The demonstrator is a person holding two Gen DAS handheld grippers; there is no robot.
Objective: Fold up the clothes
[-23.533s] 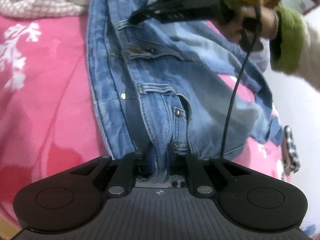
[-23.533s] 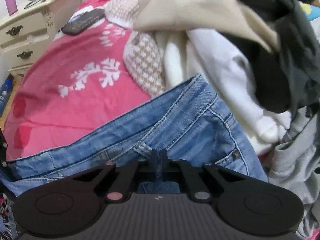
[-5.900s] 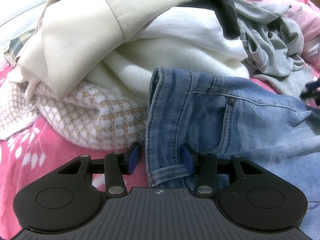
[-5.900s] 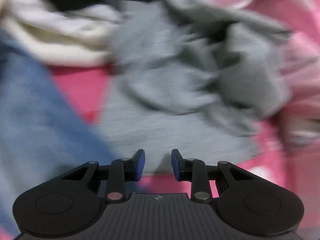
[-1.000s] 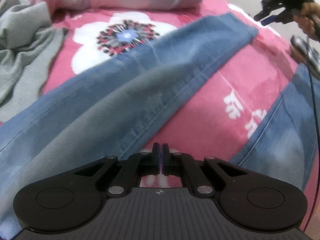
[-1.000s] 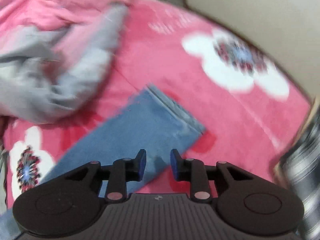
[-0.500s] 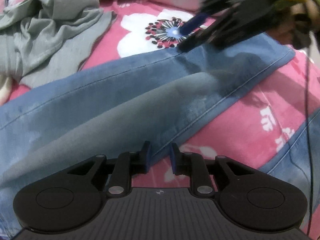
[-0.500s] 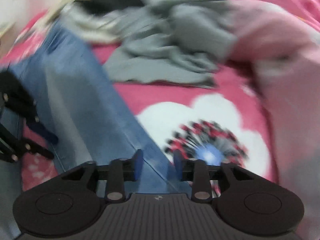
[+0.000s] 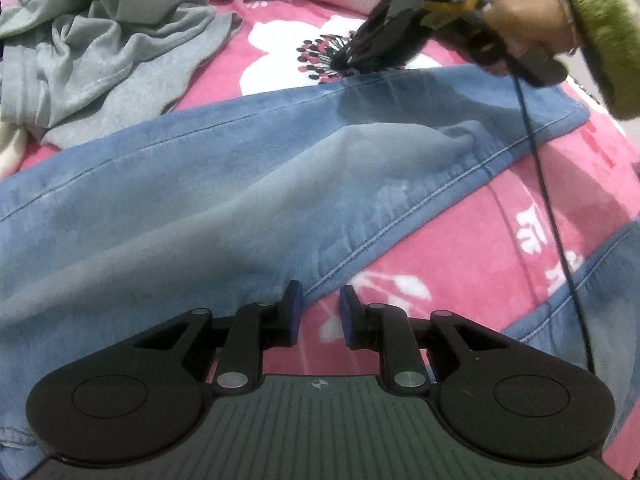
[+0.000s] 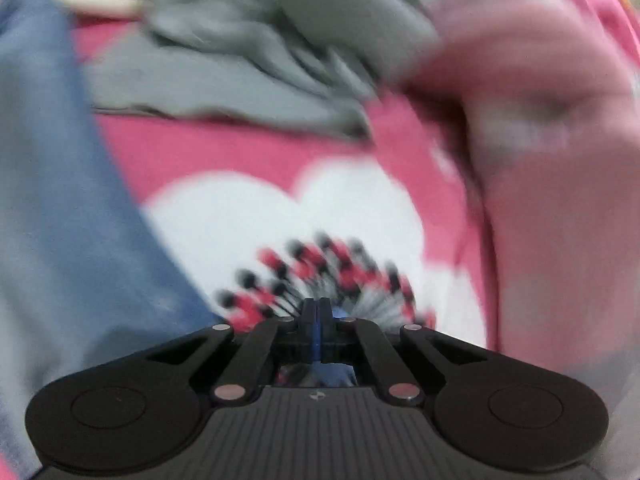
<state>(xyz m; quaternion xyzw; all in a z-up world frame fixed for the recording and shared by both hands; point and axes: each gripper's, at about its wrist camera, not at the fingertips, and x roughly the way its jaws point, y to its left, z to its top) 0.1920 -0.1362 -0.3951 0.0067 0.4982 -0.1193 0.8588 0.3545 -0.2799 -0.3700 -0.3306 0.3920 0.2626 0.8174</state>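
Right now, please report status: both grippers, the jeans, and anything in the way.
Left gripper open at the near seam of the jeans. Right gripper has just closed at the far edge, shut; grip on denim unclear. Grey garment lies beside, not blocking.

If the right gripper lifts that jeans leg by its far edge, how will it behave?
Probably floppy: the jeans leg lies flat with soft wrinkles on the bedspread, so it should drape and trail. Likely heavyish, since the denim looks thick with stitched seams. The right gripper would pinch only an edge, so slipping seems possible.
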